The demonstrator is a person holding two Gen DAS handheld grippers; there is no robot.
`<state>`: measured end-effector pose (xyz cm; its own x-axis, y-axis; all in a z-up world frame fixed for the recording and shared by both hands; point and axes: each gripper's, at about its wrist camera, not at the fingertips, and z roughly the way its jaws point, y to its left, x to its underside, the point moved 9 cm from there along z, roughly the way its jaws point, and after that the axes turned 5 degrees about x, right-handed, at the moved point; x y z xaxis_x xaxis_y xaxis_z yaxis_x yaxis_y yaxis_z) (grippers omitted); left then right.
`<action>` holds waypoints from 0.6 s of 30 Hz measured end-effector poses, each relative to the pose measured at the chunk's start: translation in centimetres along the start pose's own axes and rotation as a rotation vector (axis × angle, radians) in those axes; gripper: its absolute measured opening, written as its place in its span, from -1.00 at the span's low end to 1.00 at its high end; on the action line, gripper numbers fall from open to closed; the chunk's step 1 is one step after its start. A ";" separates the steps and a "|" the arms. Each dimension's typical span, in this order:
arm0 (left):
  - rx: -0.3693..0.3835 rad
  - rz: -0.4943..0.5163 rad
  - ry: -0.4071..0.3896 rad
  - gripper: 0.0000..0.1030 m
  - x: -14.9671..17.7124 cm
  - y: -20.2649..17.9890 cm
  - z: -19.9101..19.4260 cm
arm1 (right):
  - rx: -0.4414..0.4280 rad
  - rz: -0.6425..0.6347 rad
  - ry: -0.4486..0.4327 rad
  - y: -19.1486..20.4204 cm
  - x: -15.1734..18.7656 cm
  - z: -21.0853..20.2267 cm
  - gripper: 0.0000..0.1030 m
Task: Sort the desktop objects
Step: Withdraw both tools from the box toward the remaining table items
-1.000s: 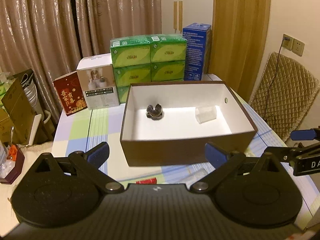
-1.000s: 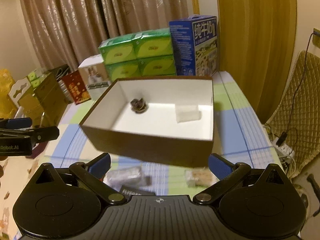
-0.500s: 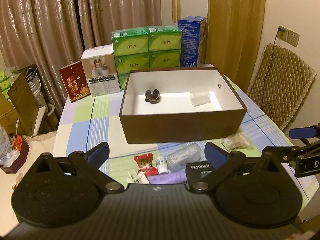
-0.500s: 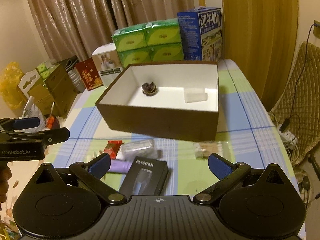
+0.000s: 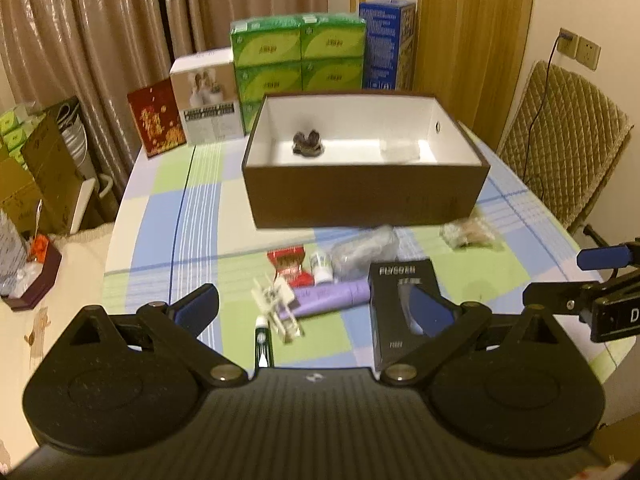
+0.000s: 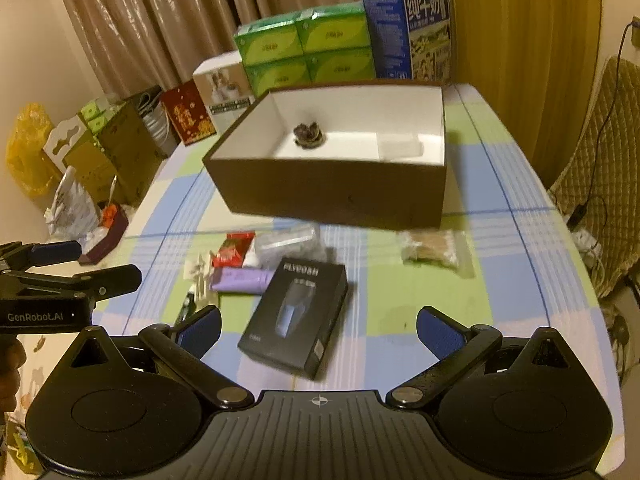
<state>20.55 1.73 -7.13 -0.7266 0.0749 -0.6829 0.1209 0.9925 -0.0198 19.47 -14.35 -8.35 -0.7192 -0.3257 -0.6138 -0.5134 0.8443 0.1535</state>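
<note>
Green tissue packs (image 5: 298,56) stacked far ahead, blue milk carton (image 6: 412,32) right of them, quilted chair (image 5: 568,148) far right, curtains (image 5: 80,40) behind.

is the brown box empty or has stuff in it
Not empty. The open brown box holds a small dark object and a clear, pale item on its white floor.

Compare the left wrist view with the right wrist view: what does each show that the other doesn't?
Only the left wrist view shows the right claw, open, and the small white bottle. Only the right wrist view shows the left claw, open, a hand under it, and a yellow bag. Both show the brown box holding a dark object, and the black FLYCO box.
</note>
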 end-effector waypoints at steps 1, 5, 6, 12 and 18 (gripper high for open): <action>-0.004 -0.003 0.009 0.94 0.4 0.1 0.0 | -0.001 0.002 0.010 0.0 0.4 0.2 0.96; -0.009 -0.015 0.046 0.94 1.9 0.6 0.2 | -0.011 0.007 0.048 0.2 1.7 0.9 0.96; -0.012 -0.018 0.053 0.94 2.2 0.8 0.2 | -0.012 0.006 0.056 0.3 1.9 1.0 0.96; -0.021 -0.037 0.093 0.94 3.7 1.4 0.7 | -0.025 0.002 0.098 1.0 2.7 2.1 0.96; -0.037 -0.053 0.107 0.94 4.0 2.0 1.4 | -0.025 0.013 0.137 1.3 3.2 3.4 0.96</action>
<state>18.78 3.93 -10.93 -0.7997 0.0299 -0.5997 0.0563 0.9981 -0.0254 18.11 -12.88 -12.71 -0.7823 -0.3709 -0.5004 -0.5137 0.8385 0.1816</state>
